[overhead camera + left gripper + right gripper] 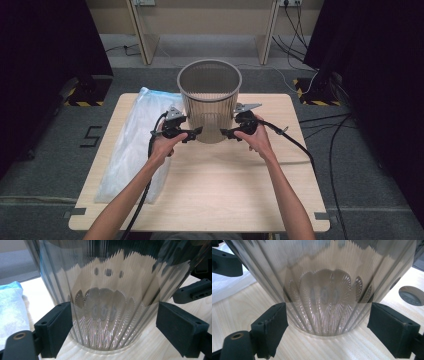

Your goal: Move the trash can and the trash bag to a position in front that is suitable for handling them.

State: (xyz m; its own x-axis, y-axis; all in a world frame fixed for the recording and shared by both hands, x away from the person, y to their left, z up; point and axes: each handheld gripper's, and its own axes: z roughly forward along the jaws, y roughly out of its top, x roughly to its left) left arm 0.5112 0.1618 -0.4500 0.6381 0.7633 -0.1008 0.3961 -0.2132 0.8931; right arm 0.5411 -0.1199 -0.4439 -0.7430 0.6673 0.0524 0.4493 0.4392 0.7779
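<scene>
Wastebasket [209,100], translucent grey, ribbed wall, round rim, standing upright at the desk's far-centre, toward twelve o'clock from the person's seat in the high view. Desk [225,185], pale wood, rectangular, carrying the basket and one clear plastic bag [131,145] that is lying flat along the edge at nine o'clock, its far end reaching almost level with the basket and sitting just beside it. Left claw [196,134], black, held in the person's left hand [162,144], pointing in at the basket's lower wall from the eight o'clock side; in the left gripper view its jaws are standing wide, the basket's base [105,322] sitting between them, the left jaw appearing to touch the ribbed wall or lie just beside it, the right jaw staying apart from it. Right claw [226,133], black, held in the right hand [259,140], pointing in from the four o'clock side; in the right gripper view its jaws are likewise standing wide around the base [324,315], the left one close against the wall, the right one apart. Neither claw is clamping the basket. Cables are trailing from both grippers toward the desk's near edge. Other claw's jaw [192,291] is showing at three o'clock in the left gripper view.
</scene>
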